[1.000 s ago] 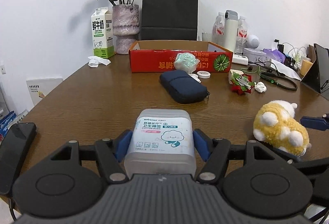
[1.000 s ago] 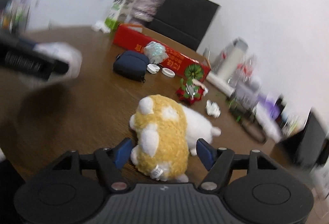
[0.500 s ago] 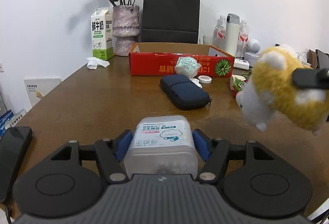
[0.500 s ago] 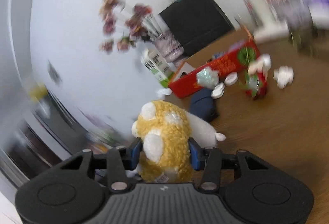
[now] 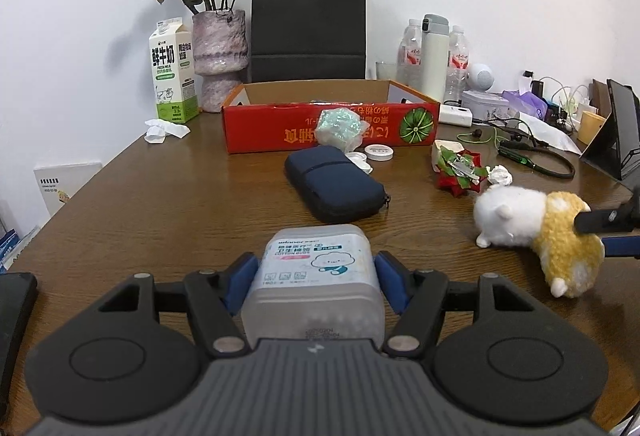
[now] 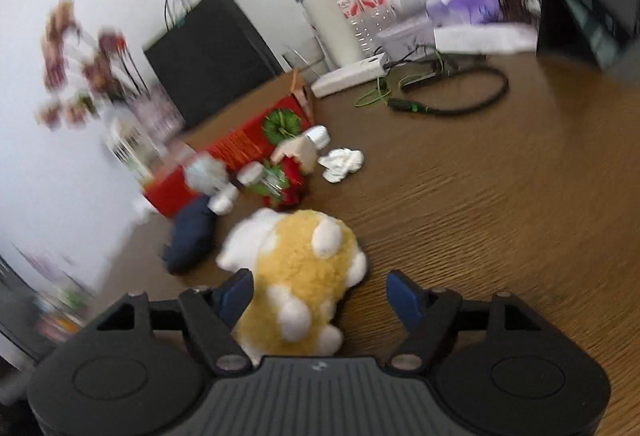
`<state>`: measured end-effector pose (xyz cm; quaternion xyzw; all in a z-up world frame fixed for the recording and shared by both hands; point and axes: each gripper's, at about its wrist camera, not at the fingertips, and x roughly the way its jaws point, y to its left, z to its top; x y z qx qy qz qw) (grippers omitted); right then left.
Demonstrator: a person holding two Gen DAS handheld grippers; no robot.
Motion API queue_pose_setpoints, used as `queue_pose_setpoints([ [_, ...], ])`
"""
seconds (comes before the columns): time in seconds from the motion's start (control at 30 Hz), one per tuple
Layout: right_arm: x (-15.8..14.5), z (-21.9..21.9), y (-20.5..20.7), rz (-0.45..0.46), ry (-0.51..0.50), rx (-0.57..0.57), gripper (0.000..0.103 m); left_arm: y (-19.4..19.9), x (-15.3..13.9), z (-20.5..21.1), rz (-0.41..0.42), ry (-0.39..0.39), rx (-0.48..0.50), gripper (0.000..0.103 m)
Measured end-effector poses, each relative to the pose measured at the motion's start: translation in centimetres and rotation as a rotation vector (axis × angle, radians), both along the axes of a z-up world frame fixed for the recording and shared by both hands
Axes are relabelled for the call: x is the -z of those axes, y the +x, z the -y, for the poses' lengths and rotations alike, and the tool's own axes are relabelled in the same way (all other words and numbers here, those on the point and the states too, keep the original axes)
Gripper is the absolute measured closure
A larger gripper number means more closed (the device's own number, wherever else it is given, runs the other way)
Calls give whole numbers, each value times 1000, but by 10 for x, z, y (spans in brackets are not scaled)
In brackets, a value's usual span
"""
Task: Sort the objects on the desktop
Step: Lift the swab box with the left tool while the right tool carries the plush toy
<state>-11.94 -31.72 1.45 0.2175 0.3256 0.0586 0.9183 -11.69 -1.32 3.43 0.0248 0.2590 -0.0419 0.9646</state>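
Right wrist view: right hand-held gripper (image 6: pixel 320 290) opening, plush toy (image 6: pixel 298 268) set back on bench (image 6: pixel 500 203), released unsorted; left hand-held gripper (image 5: pixel 316 282) clamped on cotton-bud box (image 5: pixel 316 276).

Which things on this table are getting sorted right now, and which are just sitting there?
Being sorted:
- cotton bud box, clamped in the left gripper
- plush toy, lying on the table between the opening jaws of the right gripper
- red box, probably where things go

Just sitting there:
- milk carton
- flower vase
- black paper bag
- water bottles
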Motion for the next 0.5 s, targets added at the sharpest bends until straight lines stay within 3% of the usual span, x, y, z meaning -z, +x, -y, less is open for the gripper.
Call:
queue_pose_setpoints([
  [0.1,-5,-33,6,28,-181,1,21,4,5,3,-20,9,-7,36],
  [0.23,1,-70,20,2,-335,-23,23,5,6,5,-10,19,-13,33],
  [0.27,3,-77,21,-5,-357,-13,27,4,7,5,-9,21,-13,29],
  [0.3,5,-80,22,-8,-387,-2,44,3,8,5,-9,23,-11,27],
  [0.33,7,-83,22,-4,-414,-2,55,3,9,4,-13,26,-11,25],
  [0.43,8,-81,19,1,-406,-24,57,4,12,-4,-39,-1,-10,25],
  [0.47,7,-80,17,1,-402,-38,57,5,13,-6,-48,-19,-5,36],
  [0.5,5,-79,13,6,-390,-51,58,4,13,-7,-52,-29,1,37],
])
